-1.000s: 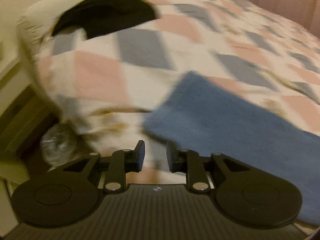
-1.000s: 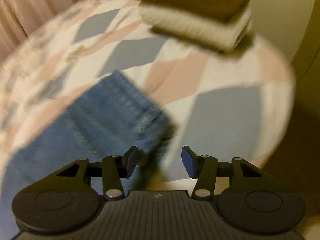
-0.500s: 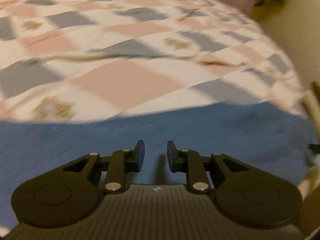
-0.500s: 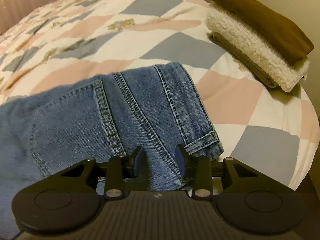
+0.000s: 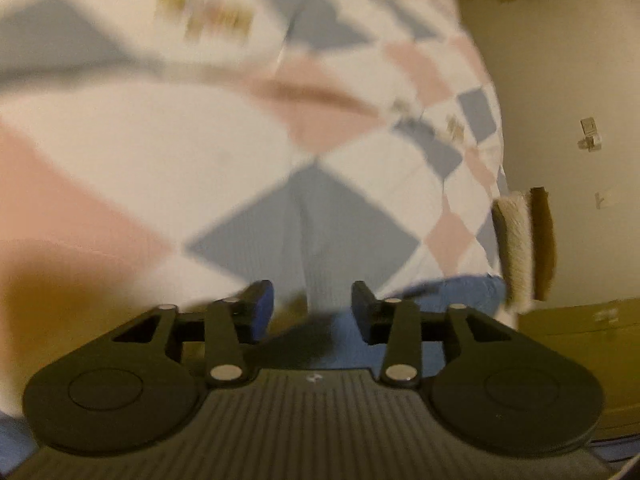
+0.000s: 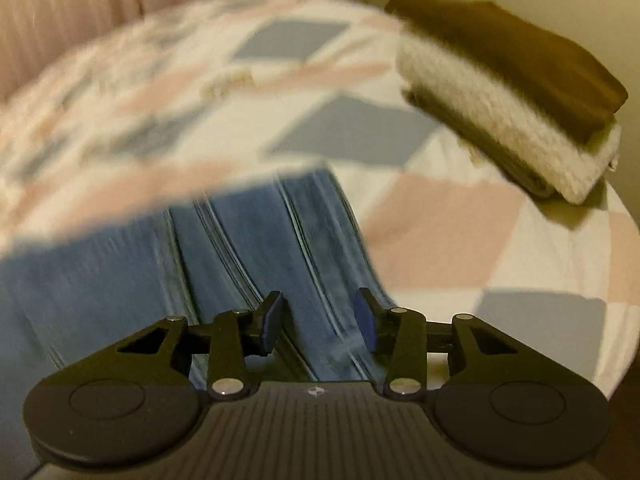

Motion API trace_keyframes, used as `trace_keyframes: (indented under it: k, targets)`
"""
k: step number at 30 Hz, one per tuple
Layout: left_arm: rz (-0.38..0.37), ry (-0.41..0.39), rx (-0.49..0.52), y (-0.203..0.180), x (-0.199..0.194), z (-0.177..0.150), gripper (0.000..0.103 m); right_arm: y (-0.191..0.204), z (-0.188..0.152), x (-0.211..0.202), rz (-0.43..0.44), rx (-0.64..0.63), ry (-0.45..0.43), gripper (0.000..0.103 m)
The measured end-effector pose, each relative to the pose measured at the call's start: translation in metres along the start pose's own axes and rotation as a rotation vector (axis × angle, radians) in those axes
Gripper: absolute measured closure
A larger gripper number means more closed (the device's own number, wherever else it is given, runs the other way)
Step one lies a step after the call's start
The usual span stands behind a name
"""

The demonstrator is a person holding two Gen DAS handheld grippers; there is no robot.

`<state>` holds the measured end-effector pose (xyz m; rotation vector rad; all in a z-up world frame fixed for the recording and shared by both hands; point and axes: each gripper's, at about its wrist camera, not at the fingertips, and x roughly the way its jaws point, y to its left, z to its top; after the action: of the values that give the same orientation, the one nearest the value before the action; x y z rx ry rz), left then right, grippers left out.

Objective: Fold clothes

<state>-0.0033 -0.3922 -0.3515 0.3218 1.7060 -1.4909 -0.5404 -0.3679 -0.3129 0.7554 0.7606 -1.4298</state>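
**Right wrist view: jeans under parting jaws, on quilt**

Right wrist. Item: jeans (image 6: 256, 256), blue denim, laid flat on the quilt (image 6: 440, 232). Pale double seams run lengthwise toward the camera. The denim passes beneath and between the fingers of the right gripper (image 6: 319, 320). Jaws stand apart and are opening; the pads show no press on the cloth, though blur leaves contact with the denim uncertain. The jeans' right edge falls just beside the right finger.

Left wrist. Left gripper (image 5: 312, 306): jaws apart and opening, nothing between them. A strip of jeans (image 5: 460, 292) shows low in the frame, behind and to the right of the fingers, reaching the bed's edge. Ahead of the jaws lies the quilt (image 5: 160, 152) only.

Quilt: white ground with pink and grey diamonds and small tan motifs.

Stack (image 6: 508, 92): folded clothes at the quilt's far right corner, well apart from the jeans; brown piece on top, cream fleece beneath, a darker layer under that. Also seen edge-on in the left wrist view (image 5: 524, 240).

Curtain (image 6: 120, 8): pink, pleated, behind the bed.

Writing: none legible; heavy blur in both views.
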Motion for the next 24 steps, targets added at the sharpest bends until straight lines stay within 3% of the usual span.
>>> trace_keyframes:
  k: [5, 10, 12, 15, 17, 19, 22, 24]
  targets:
    - [-0.141, 0.09, -0.008, 0.002, 0.003, -0.01, 0.059, 0.002, -0.017, 0.003, -0.013, -0.042, -0.007, 0.061]
    - [-0.363, 0.147, 0.207, -0.022, -0.009, -0.026, 0.055, 0.001, -0.016, 0.012, -0.016, -0.012, 0.008, 0.06]
    - [-0.433, 0.187, 0.236, -0.02, -0.002, -0.029, 0.049, 0.002, -0.015, 0.014, -0.026, 0.0, 0.014, 0.06]
    - [-0.436, 0.267, 0.105, 0.0, 0.032, -0.018, 0.05, 0.007, -0.013, 0.016, -0.053, 0.006, 0.019, 0.059]
    - [-0.482, 0.301, 0.016, 0.007, 0.052, -0.006, 0.051, 0.011, -0.012, 0.017, -0.075, 0.012, 0.018, 0.059]
    - [-0.52, 0.342, -0.01, 0.0, 0.071, 0.004, 0.051, 0.014, -0.012, 0.018, -0.096, 0.017, 0.018, 0.059]
    - [-0.48, 0.426, 0.121, -0.036, 0.098, 0.0, 0.051, 0.017, -0.011, 0.018, -0.12, 0.021, 0.02, 0.059]
    - [-0.402, 0.416, 0.179, -0.053, 0.109, -0.007, 0.051, 0.019, -0.01, 0.019, -0.133, 0.024, 0.022, 0.058]
